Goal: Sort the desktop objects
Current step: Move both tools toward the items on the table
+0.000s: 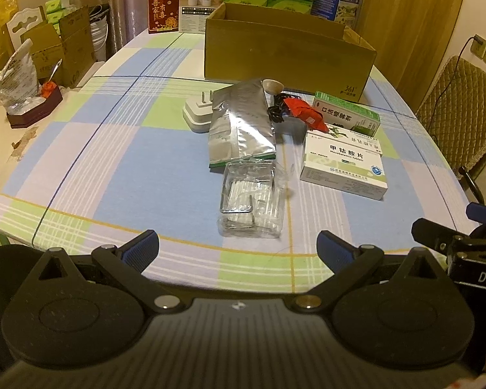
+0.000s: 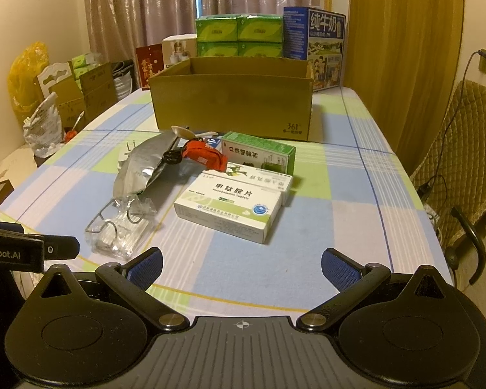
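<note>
A pile of objects lies mid-table before an open cardboard box (image 1: 288, 53) (image 2: 233, 103). It holds a silver foil pouch (image 1: 241, 123) (image 2: 145, 165), a clear plastic packet with a wire clip (image 1: 251, 201) (image 2: 120, 227), a white medicine box (image 1: 345, 167) (image 2: 230, 209), a green medicine box (image 1: 348, 115) (image 2: 259, 154), a red packet (image 1: 304, 113) (image 2: 205, 155), a white plug adapter (image 1: 197, 113) and a spoon (image 1: 272, 86). My left gripper (image 1: 238, 251) is open and empty just short of the clear packet. My right gripper (image 2: 243, 269) is open and empty short of the white box.
Green tissue packs (image 2: 239, 35), a blue milk carton (image 2: 320, 45) and other boxes stand behind the cardboard box. Cartons and bags crowd the left side (image 1: 58, 42). A padded chair (image 2: 463, 162) stands at the right. The checked tablecloth (image 1: 113, 162) covers the table.
</note>
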